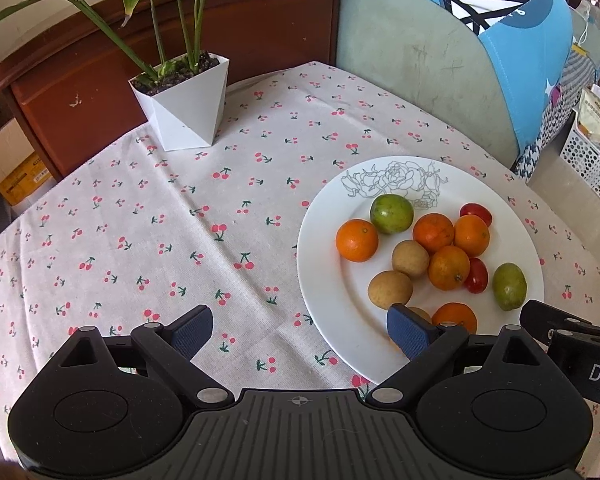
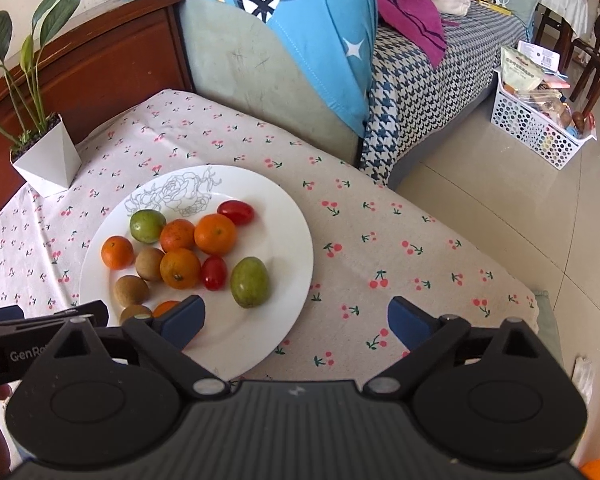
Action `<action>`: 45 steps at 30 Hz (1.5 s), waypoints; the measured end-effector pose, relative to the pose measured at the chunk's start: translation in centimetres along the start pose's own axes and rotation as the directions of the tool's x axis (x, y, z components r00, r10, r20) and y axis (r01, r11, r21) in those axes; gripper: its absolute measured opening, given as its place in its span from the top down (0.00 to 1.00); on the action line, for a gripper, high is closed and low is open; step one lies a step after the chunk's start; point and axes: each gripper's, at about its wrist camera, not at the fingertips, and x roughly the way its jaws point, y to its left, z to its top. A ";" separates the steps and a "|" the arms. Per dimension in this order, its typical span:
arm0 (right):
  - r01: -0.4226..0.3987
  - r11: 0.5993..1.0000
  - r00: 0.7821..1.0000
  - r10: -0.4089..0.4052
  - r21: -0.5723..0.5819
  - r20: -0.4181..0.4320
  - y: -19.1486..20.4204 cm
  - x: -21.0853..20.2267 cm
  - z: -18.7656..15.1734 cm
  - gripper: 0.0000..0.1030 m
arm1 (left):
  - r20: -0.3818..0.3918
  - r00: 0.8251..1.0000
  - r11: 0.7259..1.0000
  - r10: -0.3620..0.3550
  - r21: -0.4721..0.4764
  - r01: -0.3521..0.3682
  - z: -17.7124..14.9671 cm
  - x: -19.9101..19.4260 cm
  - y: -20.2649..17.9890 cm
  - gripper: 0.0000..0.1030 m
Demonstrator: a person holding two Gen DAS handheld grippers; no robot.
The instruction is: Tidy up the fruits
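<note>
**Loose fruit on a shallow plate, both grippers empty**

- Left gripper [image 1: 300,330]: fingers [image 1: 192,330] spread wide, nothing held. The right-hand finger is seen over the near rim of the plate [image 1: 320,280], beside a longan and an orange at its 6 o'clock edge.
- Right gripper [image 2: 294,322]: fingers [image 2: 408,320] likewise wide apart and empty, one over the plate's near rim, the other over the cherry-print tablecloth [image 2: 400,240].
- Fruit is all gathered on the white rose-patterned plate, which sits on the cloth-covered desk. Noted: several oranges [image 1: 357,240] clustered about the centre, green fruit at 12 o'clock [image 1: 392,214] and 4 o'clock [image 1: 509,286], two cherry tomatoes [image 1: 476,276], brown longans [image 1: 410,258] toward 7 o'clock.
- A potted plant [image 1: 184,116] stands well apart at the desk's far left.

Risks, as judged:
- Pieces are round and touching. A neighbour is likely to be nudged if fingers are closed on a centre orange; it could roll off the low rim and over the desk edge to the tiled floor [image 2: 500,200].
- Cherry tomatoes are soft and glossy; they may be split by a hard squeeze or squirted out by an off-centre one.
- The plate could be tipped or slid on the wrinkled cloth if its rim is pressed by a descending finger.
- The grippers are close together at the plate's near edge; a collision is possible if both are brought in at once.
</note>
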 end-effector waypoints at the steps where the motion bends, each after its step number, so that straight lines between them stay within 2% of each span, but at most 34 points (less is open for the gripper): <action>1: -0.001 1.000 1.000 0.001 -0.002 -0.002 0.1 0.0 0.0 0.05 | 0.000 1.000 1.000 0.001 0.001 -0.001 0.0 0.0 0.0 0.08; 28: 0.034 0.996 0.999 -0.034 -0.080 0.009 1.5 0.2 -0.5 0.05 | 0.016 0.999 0.998 0.050 0.047 -0.051 -0.3 0.1 -0.2 0.08; 37: 0.026 0.995 1.000 -0.024 -0.099 0.013 2.3 0.0 -0.9 0.05 | 0.011 0.997 0.997 0.072 0.038 -0.072 -0.8 -0.1 0.5 0.08; 45: -0.003 0.990 1.000 0.006 -0.143 0.020 3.9 -0.4 -1.7 0.05 | 0.014 0.993 0.993 0.118 0.031 -0.118 -1.7 -1.0 2.0 0.08</action>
